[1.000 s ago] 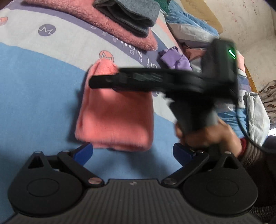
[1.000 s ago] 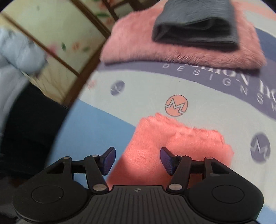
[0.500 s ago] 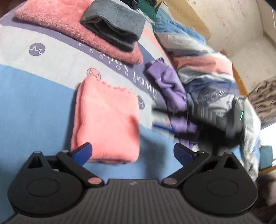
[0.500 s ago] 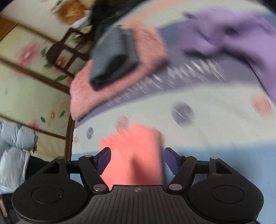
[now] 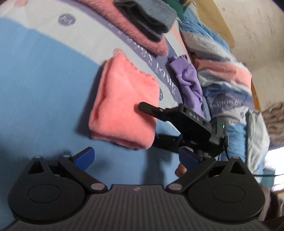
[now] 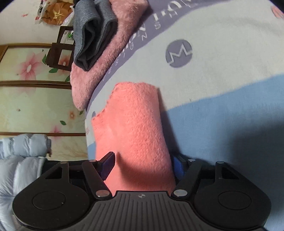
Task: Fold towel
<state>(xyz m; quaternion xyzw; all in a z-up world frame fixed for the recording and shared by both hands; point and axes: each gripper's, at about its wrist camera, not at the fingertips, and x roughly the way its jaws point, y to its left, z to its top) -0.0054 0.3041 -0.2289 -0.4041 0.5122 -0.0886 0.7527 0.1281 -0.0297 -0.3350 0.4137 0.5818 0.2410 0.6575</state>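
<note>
A folded coral towel [image 5: 124, 104] lies on the blue and grey bedsheet [image 5: 40, 76]. In the left wrist view my left gripper [image 5: 136, 158] hovers open just in front of the towel's near edge, holding nothing. My right gripper [image 5: 150, 124] comes in from the right, one finger above the towel's right end and one below it. In the right wrist view the towel [image 6: 134, 124] runs between the two blue pads [image 6: 107, 165] of the right gripper [image 6: 142, 166]. The jaws stand wide apart, straddling the towel without pinching it.
A fluffy pink towel [image 5: 138, 33] with a folded grey towel [image 5: 147, 16] on top lies at the back. A purple garment [image 5: 190, 85] and a heap of bedding [image 5: 230, 92] sit to the right. A pale blue padded jacket [image 6: 21, 160] shows at the bed's edge.
The right gripper swung off to the right, then came back low, and now straddles the coral towel's right end. The left gripper stayed open near the towel's front edge.
</note>
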